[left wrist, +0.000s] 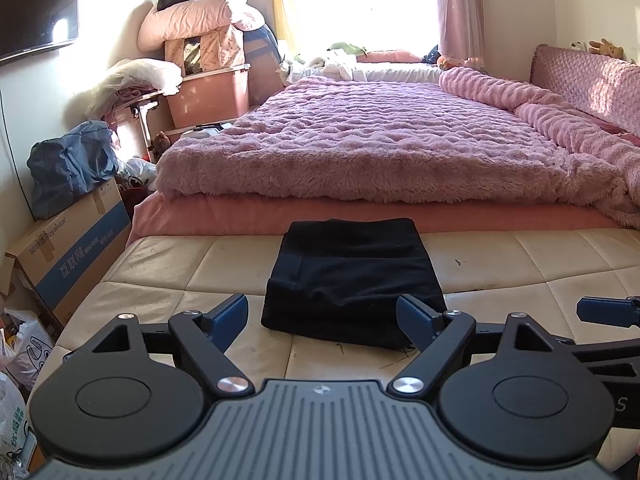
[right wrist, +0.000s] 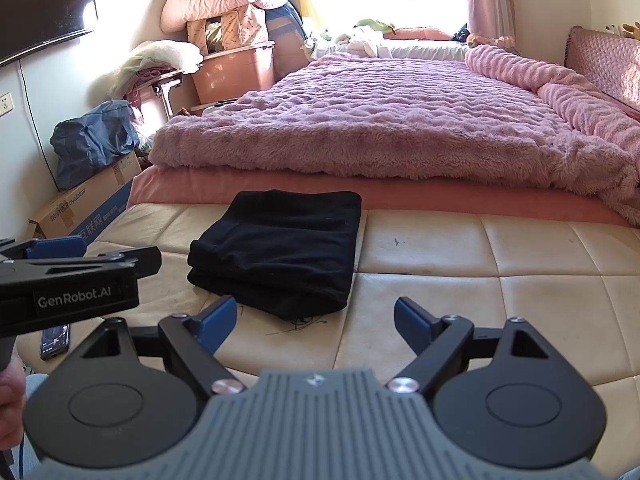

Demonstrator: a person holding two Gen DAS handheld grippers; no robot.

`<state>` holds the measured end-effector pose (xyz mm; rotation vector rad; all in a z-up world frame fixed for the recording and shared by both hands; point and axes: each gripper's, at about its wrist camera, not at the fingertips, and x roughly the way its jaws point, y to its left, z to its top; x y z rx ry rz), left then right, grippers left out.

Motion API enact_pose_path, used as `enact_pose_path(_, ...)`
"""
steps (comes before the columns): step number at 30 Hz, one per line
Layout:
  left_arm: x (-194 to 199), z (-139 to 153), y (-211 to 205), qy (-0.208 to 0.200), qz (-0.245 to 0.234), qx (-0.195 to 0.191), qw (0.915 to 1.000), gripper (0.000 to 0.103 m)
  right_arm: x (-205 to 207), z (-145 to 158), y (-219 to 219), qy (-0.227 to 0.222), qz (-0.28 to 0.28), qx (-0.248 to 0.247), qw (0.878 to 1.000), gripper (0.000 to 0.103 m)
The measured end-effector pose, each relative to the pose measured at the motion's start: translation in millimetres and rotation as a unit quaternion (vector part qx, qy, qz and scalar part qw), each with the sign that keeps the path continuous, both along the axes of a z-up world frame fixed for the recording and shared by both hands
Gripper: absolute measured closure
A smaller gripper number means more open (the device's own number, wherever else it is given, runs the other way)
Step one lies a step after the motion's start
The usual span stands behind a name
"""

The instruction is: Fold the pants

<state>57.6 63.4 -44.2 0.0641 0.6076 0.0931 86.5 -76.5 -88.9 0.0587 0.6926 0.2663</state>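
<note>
The black pants [left wrist: 352,276] lie folded into a compact stack on the cream tufted bench [left wrist: 160,276] at the foot of the bed. They also show in the right wrist view [right wrist: 280,252], left of centre. My left gripper [left wrist: 322,312] is open and empty, just short of the stack's near edge. My right gripper [right wrist: 316,320] is open and empty, near the stack's front right corner, not touching it. The left gripper's body [right wrist: 72,276] shows at the left of the right wrist view.
A bed with a fluffy pink blanket [left wrist: 380,136] lies beyond the bench. Cardboard boxes [left wrist: 68,256], a blue bag [left wrist: 68,164], bins and bedding crowd the left wall. A phone [right wrist: 54,340] lies on the bench's near left part.
</note>
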Motion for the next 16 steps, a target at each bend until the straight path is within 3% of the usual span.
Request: enact_pose_path(16, 0.4, 2.2, -1.5, 0.0, -0.001, 0.004, 1.0, 0.005, 2.2, -4.1, -0.1, 0.005, -0.004, 0.003, 1.0, 0.021)
